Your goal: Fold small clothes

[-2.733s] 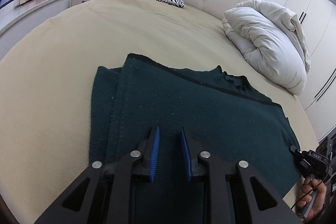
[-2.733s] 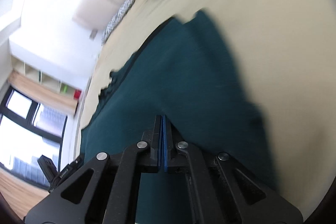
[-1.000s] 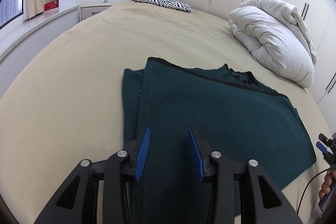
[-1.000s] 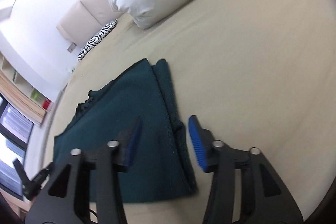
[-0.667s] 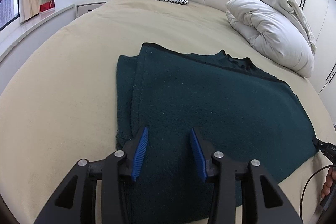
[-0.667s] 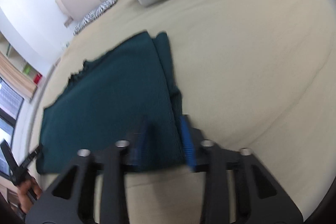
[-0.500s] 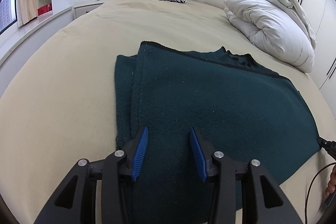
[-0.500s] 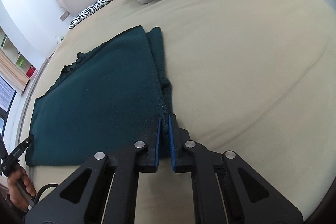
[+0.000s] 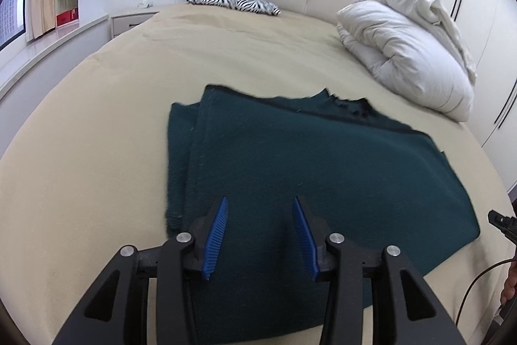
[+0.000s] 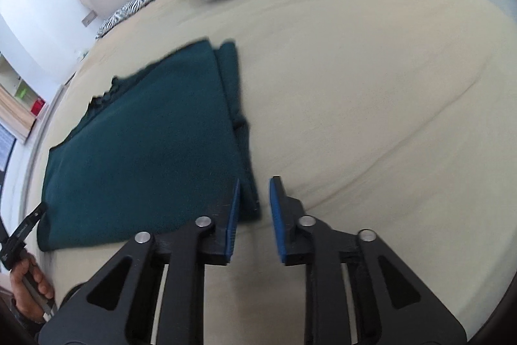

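A dark green knitted garment (image 9: 323,170) lies flat on the beige bed, with both side edges folded inward. It also shows in the right wrist view (image 10: 145,134). My left gripper (image 9: 260,235) is open and empty, just above the garment's near left part. My right gripper (image 10: 255,215) is open and empty at the garment's near right corner, with the folded edge between its blue pads (image 10: 233,215).
The beige bed sheet (image 9: 97,92) spreads all round the garment. A white bundled duvet (image 9: 410,47) lies at the far right, a zebra-striped pillow (image 9: 232,0) by the padded headboard. A nightstand and window ledge stand far left, wardrobes on the right.
My right gripper let go of the garment, moved to its near right corner, shut briefly and has opened again. My left gripper opened wider and drew back a little.
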Demonstrator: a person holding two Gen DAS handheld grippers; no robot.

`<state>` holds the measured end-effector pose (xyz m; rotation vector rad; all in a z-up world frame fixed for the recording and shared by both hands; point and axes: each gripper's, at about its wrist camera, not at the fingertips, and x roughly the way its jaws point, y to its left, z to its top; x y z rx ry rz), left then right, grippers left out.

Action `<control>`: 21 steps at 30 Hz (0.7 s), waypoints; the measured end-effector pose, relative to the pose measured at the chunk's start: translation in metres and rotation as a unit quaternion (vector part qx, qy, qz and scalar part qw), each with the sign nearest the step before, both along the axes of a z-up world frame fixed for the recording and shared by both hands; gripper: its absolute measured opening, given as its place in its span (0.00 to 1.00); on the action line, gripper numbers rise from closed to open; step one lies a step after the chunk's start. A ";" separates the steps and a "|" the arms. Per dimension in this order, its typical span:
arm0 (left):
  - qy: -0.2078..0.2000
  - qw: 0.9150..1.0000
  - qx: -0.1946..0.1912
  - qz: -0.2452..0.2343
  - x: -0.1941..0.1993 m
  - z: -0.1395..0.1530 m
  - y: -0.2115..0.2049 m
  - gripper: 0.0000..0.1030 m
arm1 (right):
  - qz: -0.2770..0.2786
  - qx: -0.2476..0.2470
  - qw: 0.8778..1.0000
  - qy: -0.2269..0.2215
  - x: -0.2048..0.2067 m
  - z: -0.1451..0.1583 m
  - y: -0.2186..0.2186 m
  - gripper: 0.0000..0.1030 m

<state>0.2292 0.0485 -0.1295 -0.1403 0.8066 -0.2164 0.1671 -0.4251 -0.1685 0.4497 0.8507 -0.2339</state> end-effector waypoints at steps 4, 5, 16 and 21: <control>0.011 0.999 -0.006 -0.030 0.001 -0.003 -0.026 0.44 | 0.078 0.073 0.993 -0.056 0.016 0.019 0.036 0.21; 0.018 0.999 -0.002 -0.034 0.002 -0.007 -0.031 0.44 | 0.115 0.117 0.985 -0.060 0.026 0.014 0.052 0.21; 0.041 0.998 0.038 -0.033 -0.014 -0.025 -0.009 0.42 | 0.196 0.323 0.926 -0.022 0.066 -0.076 0.124 0.17; 0.040 0.997 0.057 -0.032 -0.013 -0.026 -0.013 0.42 | 0.076 0.302 0.949 -0.049 0.041 -0.071 0.045 0.17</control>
